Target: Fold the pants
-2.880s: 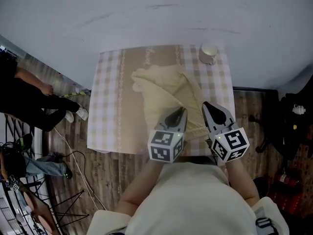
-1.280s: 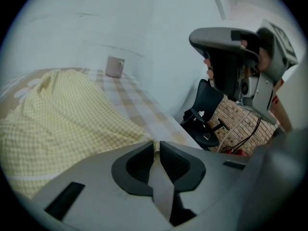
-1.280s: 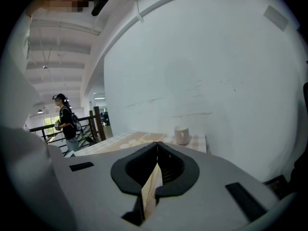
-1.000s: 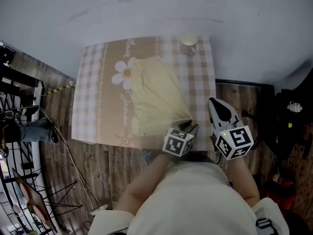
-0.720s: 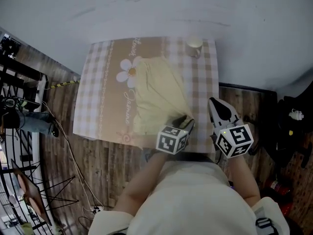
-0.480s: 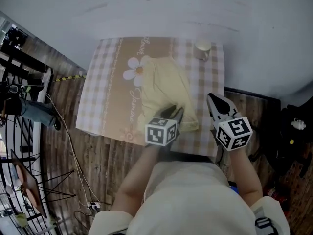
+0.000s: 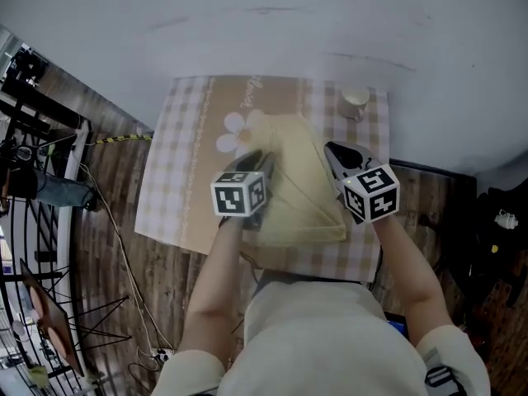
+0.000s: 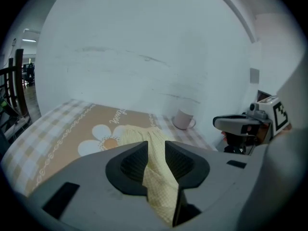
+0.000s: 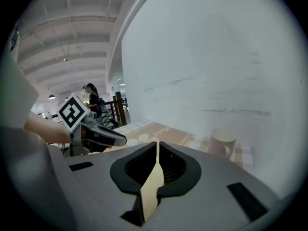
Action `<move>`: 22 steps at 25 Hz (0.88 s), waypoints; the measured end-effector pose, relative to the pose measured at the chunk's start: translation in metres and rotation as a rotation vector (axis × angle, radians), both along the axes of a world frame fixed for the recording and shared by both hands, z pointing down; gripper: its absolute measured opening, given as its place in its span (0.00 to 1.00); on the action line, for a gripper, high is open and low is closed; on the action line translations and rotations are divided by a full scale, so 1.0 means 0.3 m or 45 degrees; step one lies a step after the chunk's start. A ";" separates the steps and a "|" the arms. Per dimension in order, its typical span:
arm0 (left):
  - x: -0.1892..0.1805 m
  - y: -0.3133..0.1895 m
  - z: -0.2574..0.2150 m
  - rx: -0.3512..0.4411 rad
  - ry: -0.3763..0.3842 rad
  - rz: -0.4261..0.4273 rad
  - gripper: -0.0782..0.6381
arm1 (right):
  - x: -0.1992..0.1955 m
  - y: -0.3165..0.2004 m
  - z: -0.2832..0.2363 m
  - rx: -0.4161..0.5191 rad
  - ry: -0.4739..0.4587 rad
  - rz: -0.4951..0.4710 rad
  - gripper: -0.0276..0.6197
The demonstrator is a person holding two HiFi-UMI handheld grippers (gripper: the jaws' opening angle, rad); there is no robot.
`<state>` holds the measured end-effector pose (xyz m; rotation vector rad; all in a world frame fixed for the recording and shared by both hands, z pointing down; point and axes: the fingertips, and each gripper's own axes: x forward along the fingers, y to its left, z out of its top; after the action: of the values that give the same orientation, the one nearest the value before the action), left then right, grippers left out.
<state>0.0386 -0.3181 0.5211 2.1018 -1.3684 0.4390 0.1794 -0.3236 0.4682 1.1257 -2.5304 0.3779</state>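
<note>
The pants (image 7: 301,196), pale yellow with a fine check, lie on the table (image 7: 177,188), spread from near the daisy print (image 7: 233,132) on the checked cloth down towards the near edge; both grippers have hold of the fabric above the cloth.

The left gripper (image 7: 260,157) hangs over the left side of the pants, its marker cube towards the person; in the left gripper view its fingers (image 8: 130,162) stand a little apart and are closing, with a thick fold of the pants (image 8: 154,172) filling the gap between them and draping out below; past the fingers the rest of the garment lies flat beside the daisy (image 8: 103,137).

The right gripper (image 7: 330,148) is over the right edge of the pants, just beside the left one; in the right gripper view its fingers (image 9: 178,170) are pressed together on a thin edge of the yellow fabric (image 9: 151,186), which shows as a narrow strip running down the seam between them.

A pale mug (image 7: 355,101) stands upright at the far right corner of the table, well apart from the pants; it shows beyond the fingers in both gripper views (image 8: 183,119) (image 9: 221,143); a pale wall rises just behind the table; wooden floor (image 7: 107,262) lies to the left.
</note>
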 end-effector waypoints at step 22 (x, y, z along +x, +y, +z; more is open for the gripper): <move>-0.126 -0.367 0.302 -0.207 -0.186 0.204 0.28 | -0.173 -0.404 0.451 -0.329 0.410 -0.095 0.24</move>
<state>0.0006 -0.4282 0.6116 2.0852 -1.2025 0.7570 0.1275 -0.4448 0.6034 0.9100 -2.1639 0.4494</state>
